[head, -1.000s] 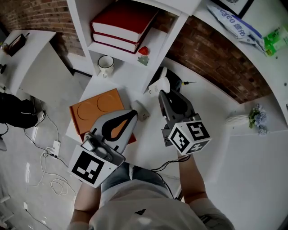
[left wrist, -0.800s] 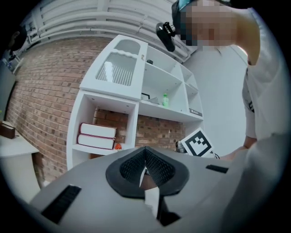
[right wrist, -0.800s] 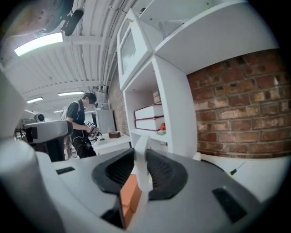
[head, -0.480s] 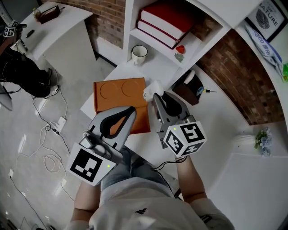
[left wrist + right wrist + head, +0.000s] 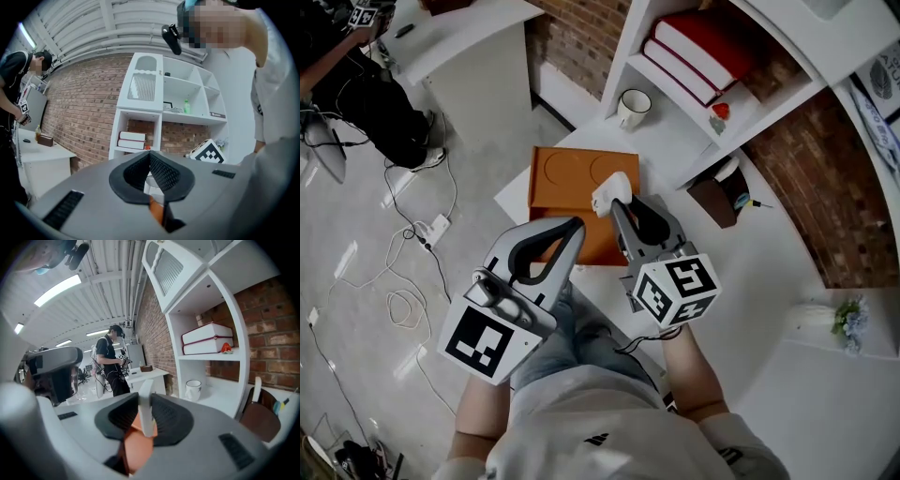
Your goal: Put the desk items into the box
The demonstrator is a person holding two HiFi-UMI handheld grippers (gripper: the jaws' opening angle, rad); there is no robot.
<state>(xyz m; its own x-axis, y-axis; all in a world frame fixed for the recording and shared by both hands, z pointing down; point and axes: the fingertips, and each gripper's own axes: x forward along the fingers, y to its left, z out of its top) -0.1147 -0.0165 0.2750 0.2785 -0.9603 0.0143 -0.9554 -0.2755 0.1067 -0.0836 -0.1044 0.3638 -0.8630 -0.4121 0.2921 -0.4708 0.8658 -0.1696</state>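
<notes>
Off the shelf (image 5: pixel 675 141) side and over to the box (image 5: pixel 567 183): has carried the slab (image 5: pixel 146 406) across in right claw (image 5: pixel 630 204), so only lowering and letting go seem left for this item. Grips the white slab edge-on, jaws partway closed, pads pressed to both faces. Hangs just above box's right rim, orange surface right under the tips. Holds left claw (image 5: pixel 574 228) just beside, jaws met at the tips, nothing between. Farther ahead: mug (image 5: pixel 633 108), books (image 5: pixel 703 52) on shelf.
</notes>
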